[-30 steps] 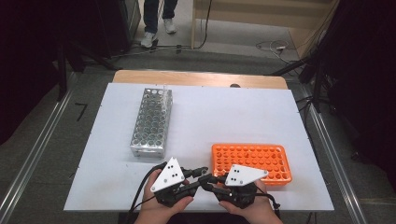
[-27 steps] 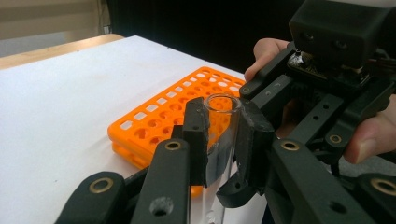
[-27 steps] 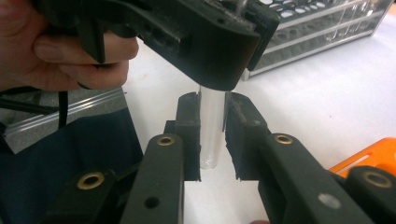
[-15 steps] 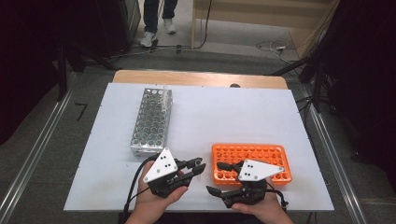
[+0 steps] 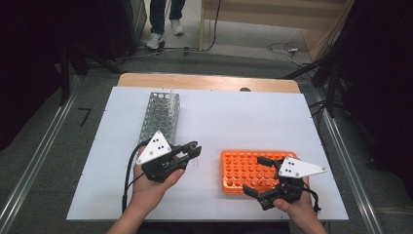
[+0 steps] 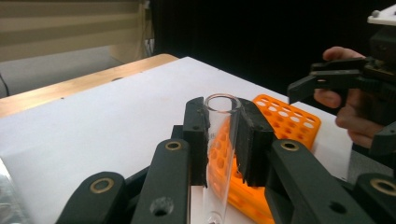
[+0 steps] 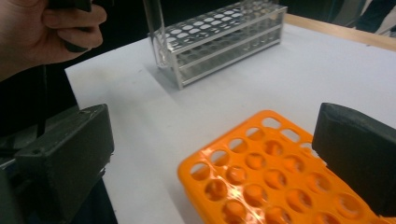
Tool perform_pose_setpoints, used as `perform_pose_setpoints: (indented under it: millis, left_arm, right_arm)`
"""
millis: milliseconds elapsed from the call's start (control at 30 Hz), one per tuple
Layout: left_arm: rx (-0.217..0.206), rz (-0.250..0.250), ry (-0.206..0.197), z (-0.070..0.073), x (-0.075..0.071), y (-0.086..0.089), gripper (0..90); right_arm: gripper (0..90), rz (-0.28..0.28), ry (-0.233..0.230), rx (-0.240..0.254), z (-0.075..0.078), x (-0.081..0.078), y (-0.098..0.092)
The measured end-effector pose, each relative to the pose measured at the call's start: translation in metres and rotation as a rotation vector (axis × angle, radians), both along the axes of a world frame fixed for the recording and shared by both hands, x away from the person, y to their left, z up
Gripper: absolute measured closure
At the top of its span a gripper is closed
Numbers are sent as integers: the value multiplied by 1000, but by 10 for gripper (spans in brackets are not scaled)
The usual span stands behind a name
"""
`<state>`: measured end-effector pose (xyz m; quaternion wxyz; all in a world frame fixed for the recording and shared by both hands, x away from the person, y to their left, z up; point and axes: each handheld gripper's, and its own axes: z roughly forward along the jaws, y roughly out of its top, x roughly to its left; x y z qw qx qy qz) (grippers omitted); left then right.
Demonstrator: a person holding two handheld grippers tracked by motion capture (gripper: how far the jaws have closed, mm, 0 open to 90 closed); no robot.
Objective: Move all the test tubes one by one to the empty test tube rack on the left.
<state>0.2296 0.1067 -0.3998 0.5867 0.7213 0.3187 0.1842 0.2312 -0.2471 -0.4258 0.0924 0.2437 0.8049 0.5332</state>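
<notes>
A white board [image 5: 234, 122] covers the table, with a strip of bare wood showing along its far edge. On the left part of the board stands a metal rack [image 5: 159, 117], a long grid of round holes running from far to near. In the right gripper view the same rack [image 7: 224, 35] appears at the far side, and its holes look empty.

Just near the rack's near end, the left hand [image 5: 151, 187] holds the left gripper [image 5: 192, 150], which points to the right across the board. Its jaws are closed nearly together on a clear glass tube [image 6: 219, 154]. In the left gripper view the tube stands upright between the two black pads, its open rim a little above their tops and its rounded bottom hanging below them. In the right gripper view the tube [image 7: 155, 28] hangs in front of the near end of the metal rack, under the left hand [image 7: 44, 32]. Whether its bottom touches the board cannot be told.

To the right, on the near right part of the board, lies an orange plastic rack [image 5: 255, 170] with rows of round holes, all empty as far as can be seen. The tube is left of this rack, apart from it.

At the orange rack's near right corner the right hand [image 5: 297, 207] holds the right gripper [image 5: 253, 176], pointing left over the rack. Its jaws stand wide apart and hold nothing; in the right gripper view the orange rack [image 7: 280, 177] lies between and below them.
</notes>
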Motion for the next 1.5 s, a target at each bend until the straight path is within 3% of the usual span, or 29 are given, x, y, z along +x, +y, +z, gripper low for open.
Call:
perform_pose_setpoints:
  millis: [433, 900, 1367, 1500]
  left_arm:
    - [11, 89, -11, 7, 31, 25, 765]
    - [11, 207, -19, 12, 71, 50, 765]
    - [1, 368, -16, -10, 119, 60, 765]
    - [35, 393, -9, -18, 127, 58, 765]
  right_arm:
    - [0, -129, -12, 18, 0, 15, -43]
    - [0, -201, -14, 14, -4, 23, -67]
    - [0, -224, -10, 14, -7, 26, -75]
    - [0, -226, -9, 14, -7, 26, -76]
